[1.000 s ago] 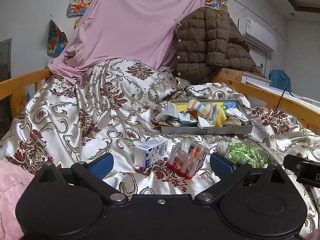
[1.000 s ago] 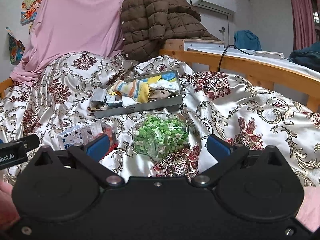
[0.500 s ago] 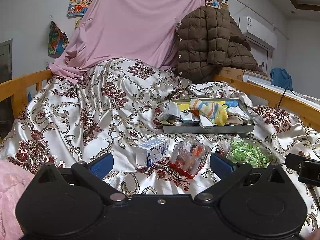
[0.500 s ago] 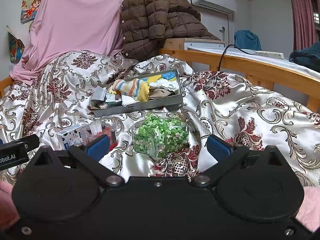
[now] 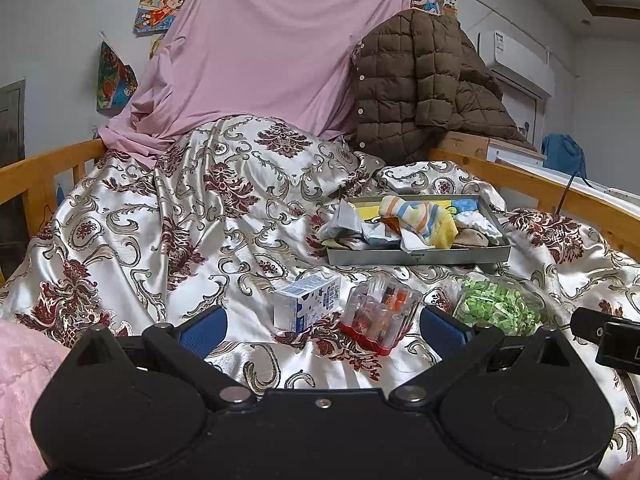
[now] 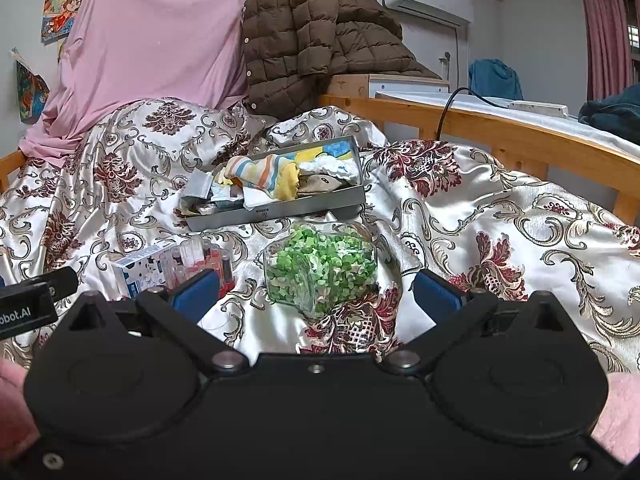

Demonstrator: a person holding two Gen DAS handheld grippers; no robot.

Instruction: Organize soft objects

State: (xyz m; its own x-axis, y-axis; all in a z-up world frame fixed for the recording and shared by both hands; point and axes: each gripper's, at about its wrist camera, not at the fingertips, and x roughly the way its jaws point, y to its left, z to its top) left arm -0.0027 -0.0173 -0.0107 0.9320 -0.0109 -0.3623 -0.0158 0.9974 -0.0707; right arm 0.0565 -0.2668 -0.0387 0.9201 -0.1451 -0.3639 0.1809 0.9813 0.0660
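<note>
Satin bedspread (image 5: 168,216), slippery and rumpled: the metal tray (image 6: 280,210) of socks (image 6: 264,176) sits tilted on a fold, ahead of both tools, and a careless tug on one sock could tip it. Left hand-held gripper (image 5: 320,330): level, low over the bed, jaws apart, empty, milk carton (image 5: 306,302) just ahead. Right hand-held gripper (image 6: 316,288): level, jaws apart, empty, jar of green bits (image 6: 320,270) directly between its fingers' line.

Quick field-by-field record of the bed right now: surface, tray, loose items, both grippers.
surface: patterned satin bedspread
tray: grey metal tray, piled with socks, striped sock on top
loose items: small milk carton, clear plastic case, jar of green bits
left gripper: open, empty
right gripper: open, jar of green bits ahead between its fingers, not gripped
</note>
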